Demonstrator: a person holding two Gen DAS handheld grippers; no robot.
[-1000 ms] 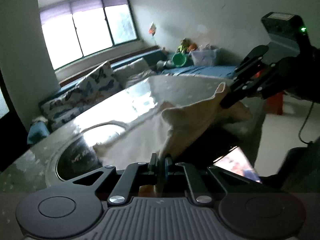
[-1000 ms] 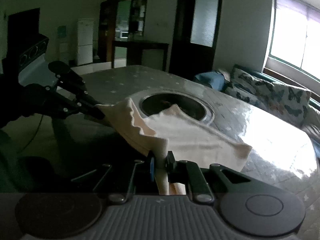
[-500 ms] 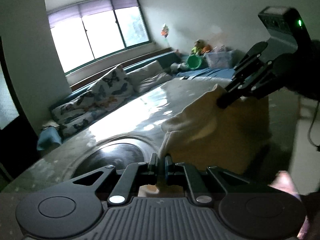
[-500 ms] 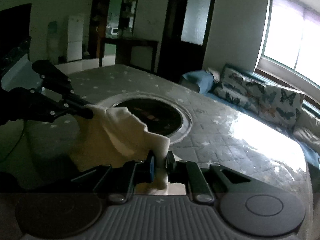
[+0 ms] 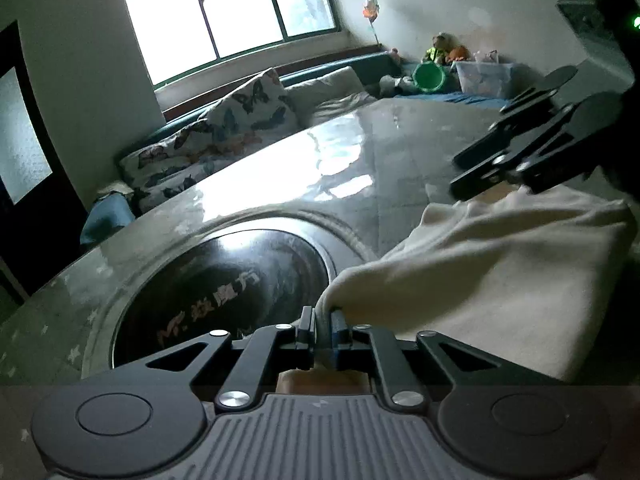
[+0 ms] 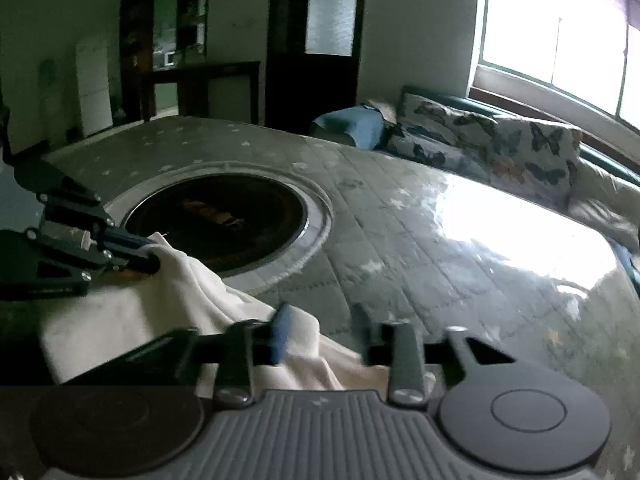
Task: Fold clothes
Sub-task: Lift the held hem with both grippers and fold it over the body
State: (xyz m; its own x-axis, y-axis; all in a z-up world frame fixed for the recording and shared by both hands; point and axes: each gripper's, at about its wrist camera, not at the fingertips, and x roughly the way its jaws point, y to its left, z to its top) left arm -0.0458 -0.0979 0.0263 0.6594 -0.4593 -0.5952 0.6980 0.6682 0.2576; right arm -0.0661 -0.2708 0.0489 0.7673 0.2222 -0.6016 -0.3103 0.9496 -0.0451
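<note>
On the left, the left gripper [image 5: 322, 322] is clamped tight on one corner of the cream garment [image 5: 500, 276], its pads pinching a bunched bit of fabric right beside the dark round inset [image 5: 224, 284] sunk into the counter [image 5: 384, 148]. The cloth spreads away from that pinch toward the near edge of the counter and lies doubled over itself, so the fold looks to me as good as laid.

Moving right, the right gripper [image 6: 320, 330] sits over the other corner of the same garment. Its jaws are opening at this moment; the fabric lies between them, but the pads no longer press on it, and the corner rests slack on the counter. From the left wrist view the right gripper's fingers [image 5: 480, 178] show apart just above the far edge of the cloth.

So the step in hand, as I read it, is letting go after bringing one half over the other. Next the left gripper would need to part too, both would lift clear without dragging the top layer, then find fresh edges for a further fold.
</note>
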